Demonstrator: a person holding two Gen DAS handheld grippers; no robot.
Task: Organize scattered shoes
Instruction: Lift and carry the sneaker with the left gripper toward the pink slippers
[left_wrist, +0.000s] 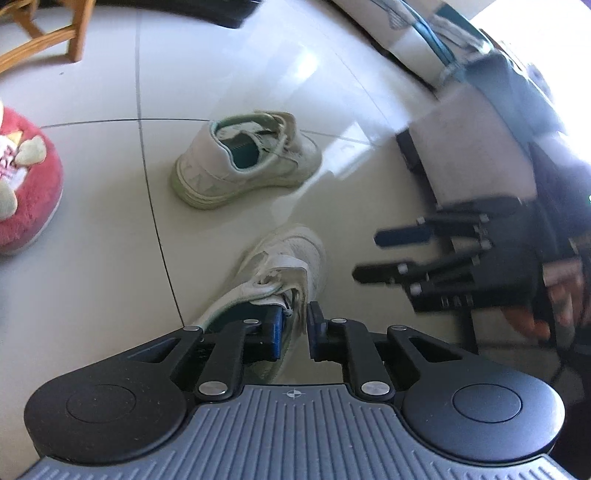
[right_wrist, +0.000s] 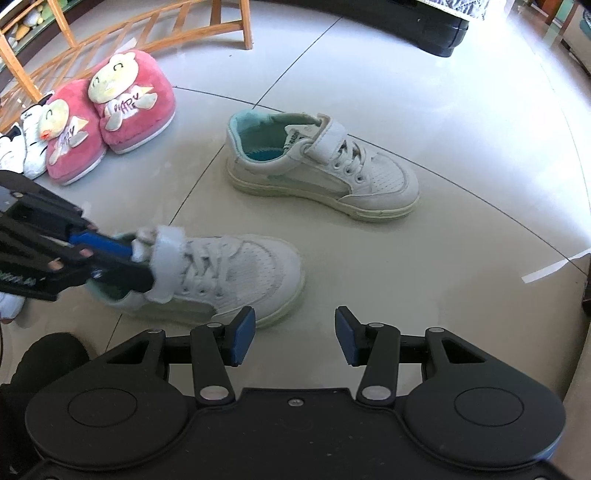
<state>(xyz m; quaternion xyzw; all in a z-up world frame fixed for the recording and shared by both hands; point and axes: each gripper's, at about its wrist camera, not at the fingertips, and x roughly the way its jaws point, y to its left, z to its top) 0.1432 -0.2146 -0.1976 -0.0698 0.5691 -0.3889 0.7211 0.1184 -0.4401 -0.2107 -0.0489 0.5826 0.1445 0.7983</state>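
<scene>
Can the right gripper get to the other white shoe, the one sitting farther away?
Probably yes. The right gripper is open and holds nothing, and only bare floor lies between it and the far sneaker. The left gripper grips the near sneaker, off to the side.

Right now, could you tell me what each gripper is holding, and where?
Left gripper pinches the near sneaker by its strap and tongue; right gripper holds nothing.
</scene>
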